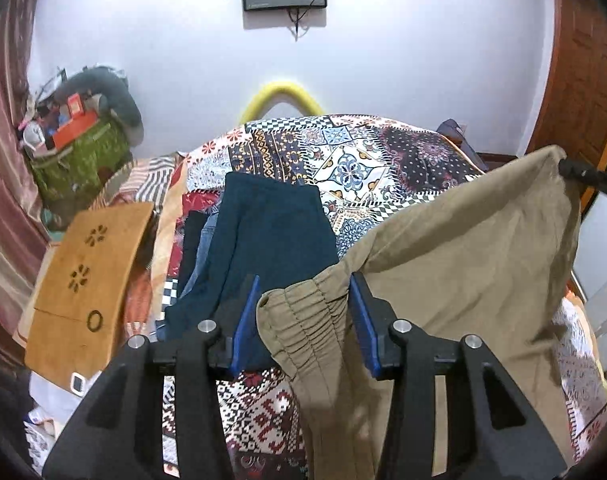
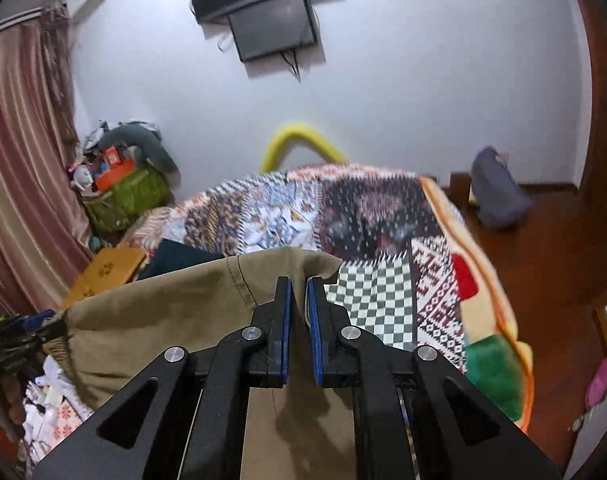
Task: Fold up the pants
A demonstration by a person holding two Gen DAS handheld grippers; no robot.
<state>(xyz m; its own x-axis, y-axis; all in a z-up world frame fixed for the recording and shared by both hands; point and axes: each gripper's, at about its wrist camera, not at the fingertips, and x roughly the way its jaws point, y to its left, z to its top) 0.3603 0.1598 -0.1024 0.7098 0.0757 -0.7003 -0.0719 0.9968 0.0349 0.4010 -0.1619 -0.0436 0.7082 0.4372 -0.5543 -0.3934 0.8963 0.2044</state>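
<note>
pants: khaki pants (image 1: 443, 248) hang stretched between both grippers, above the patchwork bed (image 1: 355, 160).
left gripper: left gripper (image 1: 305, 316) has its jaws partly closed on the bunched elastic waistband (image 1: 303, 320).
right gripper: right gripper (image 2: 298, 312) has its jaws pinched narrow on a cloth edge, at 2 o'clock from the left.
long axis: waistband spans hand to hand; legs drop toward 6 o'clock.
open room: bare quilt at 12 o'clock; folded dark blue garment (image 1: 263, 240) at 11 o'clock.
</note>
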